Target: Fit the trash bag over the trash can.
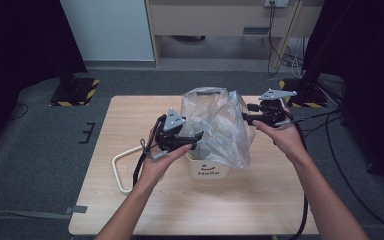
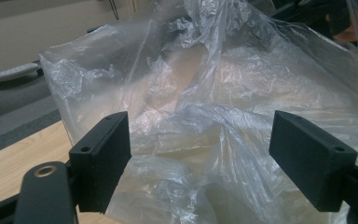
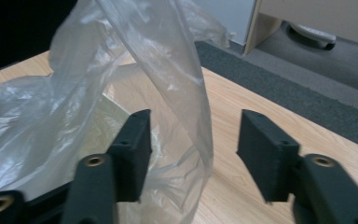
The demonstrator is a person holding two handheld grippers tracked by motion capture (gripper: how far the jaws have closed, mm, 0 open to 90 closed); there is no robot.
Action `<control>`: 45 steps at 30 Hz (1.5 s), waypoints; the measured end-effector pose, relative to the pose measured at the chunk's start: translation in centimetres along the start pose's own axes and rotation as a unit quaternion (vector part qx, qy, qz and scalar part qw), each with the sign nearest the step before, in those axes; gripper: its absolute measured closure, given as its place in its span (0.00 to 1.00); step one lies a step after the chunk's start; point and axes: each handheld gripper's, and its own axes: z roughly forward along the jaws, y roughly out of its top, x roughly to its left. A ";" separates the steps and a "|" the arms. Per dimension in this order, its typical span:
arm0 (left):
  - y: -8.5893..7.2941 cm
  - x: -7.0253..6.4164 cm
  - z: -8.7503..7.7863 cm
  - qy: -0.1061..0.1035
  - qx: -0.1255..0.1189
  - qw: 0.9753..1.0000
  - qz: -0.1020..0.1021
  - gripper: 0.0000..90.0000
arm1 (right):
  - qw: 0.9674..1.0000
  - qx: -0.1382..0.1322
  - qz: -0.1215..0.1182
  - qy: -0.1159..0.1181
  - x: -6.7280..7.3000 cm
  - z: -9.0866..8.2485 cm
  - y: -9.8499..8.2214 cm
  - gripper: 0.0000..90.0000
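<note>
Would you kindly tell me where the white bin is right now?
In the high view, the white bin stands mid-table under the clear plastic bag, just right of the left hand.

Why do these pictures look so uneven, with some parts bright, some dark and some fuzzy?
High view: room edges fall into darkness and the light wooden table is evenly lit. Left gripper view: glare whitens the crinkled clear plastic bag. Right gripper view: the near black jaws are soft, and the bag's film looks slightly smeared.

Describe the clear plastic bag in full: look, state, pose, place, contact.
The plastic bag is thin, clear, crinkled film, standing loosely open out of a white bin on the wooden table. It billows above the rim and drapes down the bin's right side. A fold hangs between the right tool's open jaws, unpinched.
</note>
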 end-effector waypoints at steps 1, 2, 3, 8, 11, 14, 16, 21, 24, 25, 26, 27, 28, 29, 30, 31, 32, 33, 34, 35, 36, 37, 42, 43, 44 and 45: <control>0.0 0.0 0.0 0.000 0.000 1.000 -0.001 0.22 | 1.000 0.003 -0.003 0.003 0.0 0.4 -0.1 0.65; 0.0 0.1 0.1 -0.001 0.001 1.000 -0.004 0.22 | 1.000 0.006 -0.006 0.005 0.0 0.6 -0.1 0.70; 0.1 0.2 0.2 -0.001 0.000 1.000 -0.004 0.22 | 1.000 0.013 -0.006 0.009 0.1 0.9 -0.2 0.76; 0.4 0.3 0.7 -0.006 0.000 1.000 -0.003 0.22 | 0.999 0.013 -0.017 0.034 1.1 1.2 0.0 0.95; 0.5 0.3 1.2 -0.010 0.002 1.000 -0.006 0.22 | 0.999 0.013 -0.022 0.048 1.7 1.1 0.3 1.00; 0.7 0.4 1.6 -0.012 0.004 1.000 -0.003 0.22 | 0.998 0.014 -0.025 0.061 2.2 1.1 0.3 1.00; 0.8 0.4 2.0 -0.015 0.007 1.000 0.000 0.22 | 0.997 0.014 -0.030 0.070 2.7 1.1 0.4 1.00; 1.2 0.5 2.7 -0.017 0.005 1.000 -0.001 0.23 | 0.995 0.005 -0.030 0.090 3.6 1.0 0.6 1.00; 1.3 0.4 2.9 -0.022 0.000 1.000 0.001 0.24 | 0.994 0.002 -0.033 0.101 4.1 1.1 0.6 1.00; 1.3 0.3 3.0 -0.024 0.001 1.000 0.000 0.24 | 0.994 0.002 -0.035 0.103 4.3 1.1 0.7 1.00; 1.3 0.2 3.1 -0.027 0.001 1.000 0.002 0.24 | 0.994 0.001 -0.036 0.108 4.4 1.1 0.7 1.00; 1.4 0.1 3.2 -0.029 0.002 1.000 0.004 0.24 | 0.993 0.000 -0.036 0.111 4.6 1.1 0.7 1.00; 1.5 0.1 3.3 -0.030 0.002 1.000 0.005 0.24 | 0.993 -0.001 -0.038 0.113 4.7 1.1 0.7 1.00; 1.6 0.0 3.3 -0.031 -0.001 1.000 0.005 0.24 | 0.992 -0.004 -0.038 0.117 4.9 1.1 0.7 1.00; 1.6 -0.1 3.4 -0.032 -0.002 0.999 0.007 0.24 | 0.992 -0.003 -0.040 0.122 5.0 1.1 0.7 1.00; 1.7 -0.2 3.5 -0.034 -0.002 0.999 0.007 0.24 | 0.992 -0.004 -0.041 0.123 5.1 1.1 0.7 1.00; 1.9 -0.3 3.6 -0.038 -0.003 0.999 0.009 0.24 | 0.991 -0.005 -0.044 0.126 5.2 1.1 0.7 1.00; 2.0 -0.4 3.7 -0.042 -0.004 0.999 0.012 0.24 | 0.990 -0.006 -0.045 0.131 5.3 1.1 0.7 1.00; 2.0 -0.5 3.7 -0.044 -0.006 0.999 0.015 0.25 | 0.990 -0.007 -0.044 0.133 5.5 1.1 0.7 1.00; 2.1 -0.6 3.8 -0.045 -0.007 0.999 0.016 0.26 | 0.990 -0.006 -0.046 0.134 5.6 1.1 0.7 1.00; 2.1 -0.7 3.9 -0.046 -0.006 0.999 0.020 0.26 | 0.990 -0.005 -0.047 0.136 5.6 1.0 0.7 1.00; 2.2 -0.7 3.9 -0.047 -0.006 0.999 0.023 0.27 | 0.989 -0.005 -0.048 0.140 5.7 1.0 0.7 1.00; 2.3 -0.7 4.0 -0.045 -0.008 0.999 0.025 0.43 | 0.988 -0.002 -0.052 0.145 6.0 1.0 0.7 1.00; 2.3 -0.7 4.0 -0.047 -0.007 0.999 0.024 0.48 | 0.988 -0.002 -0.052 0.145 6.1 1.1 0.6 1.00; 2.3 -0.6 4.0 -0.045 -0.008 0.999 0.025 0.55 | 0.988 -0.002 -0.053 0.145 6.1 1.1 0.6 1.00; 2.3 -0.7 4.0 -0.039 -0.005 0.999 0.029 0.59 | 0.988 -0.002 -0.053 0.145 6.1 1.1 0.6 1.00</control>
